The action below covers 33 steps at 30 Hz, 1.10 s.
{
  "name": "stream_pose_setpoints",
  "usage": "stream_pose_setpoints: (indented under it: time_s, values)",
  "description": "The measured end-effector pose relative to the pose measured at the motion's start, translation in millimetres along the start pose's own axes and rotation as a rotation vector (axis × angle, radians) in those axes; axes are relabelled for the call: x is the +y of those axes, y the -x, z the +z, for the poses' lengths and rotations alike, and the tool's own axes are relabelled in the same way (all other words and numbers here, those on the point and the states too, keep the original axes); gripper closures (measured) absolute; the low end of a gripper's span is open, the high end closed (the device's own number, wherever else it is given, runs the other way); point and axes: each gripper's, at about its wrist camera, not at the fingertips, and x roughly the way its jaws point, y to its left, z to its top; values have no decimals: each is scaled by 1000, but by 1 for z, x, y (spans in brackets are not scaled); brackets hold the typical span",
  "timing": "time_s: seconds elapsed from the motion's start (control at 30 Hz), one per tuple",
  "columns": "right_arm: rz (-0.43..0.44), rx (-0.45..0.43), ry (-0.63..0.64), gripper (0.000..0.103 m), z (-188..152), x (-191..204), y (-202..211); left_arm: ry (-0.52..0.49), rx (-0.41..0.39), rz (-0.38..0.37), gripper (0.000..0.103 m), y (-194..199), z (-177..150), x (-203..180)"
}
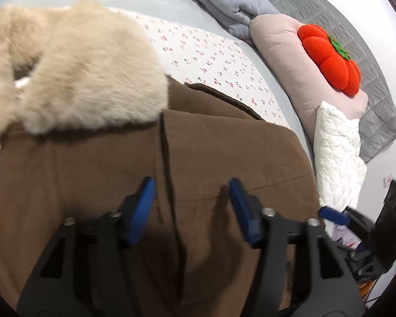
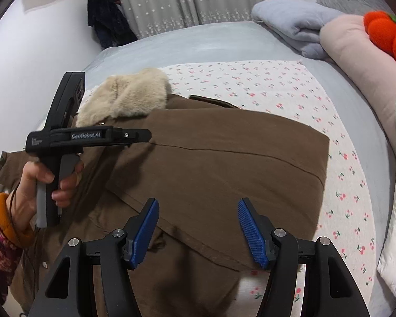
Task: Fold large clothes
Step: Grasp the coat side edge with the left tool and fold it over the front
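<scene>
1. Two grippers work here, and both are spread apart and empty. The left gripper (image 1: 192, 194) hovers over the brown corduroy coat with the cream fur collar (image 1: 211, 158), its blue ribbed pads (image 1: 142, 208) straddling a seam; the right gripper (image 2: 198, 219) hangs over the coat's near folded edge.
2. Coat location: on the white cherry-print sheet (image 2: 264, 84) spread over the pale blue bed (image 2: 184, 42), one side panel already folded inward — judged a mid-fold pause before the next pinch.
3. Left hand (image 2: 39, 185) grips the tool handle beside the collar, likely placed to take the coat's left side.
4. Surroundings: a folded lavender blanket (image 2: 298, 23), a long pink bolster pillow (image 1: 290, 60) carrying an orange pumpkin-shaped plush (image 1: 330, 58), and a white quilted cushion (image 1: 338, 153) — all well apart from the coat.
5. Obstruction: the bulky collar may resist a flat fold.
</scene>
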Motion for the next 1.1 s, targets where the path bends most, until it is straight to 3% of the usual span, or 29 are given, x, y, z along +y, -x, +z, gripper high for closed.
stream_pose_setpoints:
  time_s: [0.07,0.17,0.37,0.43,0.5,0.57,0.7,0.93,1.03,1.1]
  values:
    - [-2,-2,-29,39,-2,-9,2,-16,20,-1,87,-6,2,-9]
    - [-10,-16,-57,39,-4,-20,8,-59,-36,9,90,11,1,-31]
    - [12,-70,-154,38,3,-46,31,-128,-248,-57,90,108,4,-78]
    - [15,-91,-167,37,6,-49,39,-132,-299,-26,90,133,3,-80]
    - [16,-110,-168,30,9,-50,45,-134,-360,24,90,158,-1,-73]
    - [19,-116,-165,28,11,-51,46,-99,-391,69,90,178,-9,-52]
    - [42,-91,-187,28,15,-54,31,8,-376,145,90,184,-28,3]
    - [123,-29,-287,28,27,-62,-20,238,-265,247,90,141,-65,103]
    - [148,-18,-344,29,34,-69,-41,282,-250,225,90,128,-72,118]
    - [184,-10,-393,38,37,-73,-56,276,-250,228,90,125,-71,116]
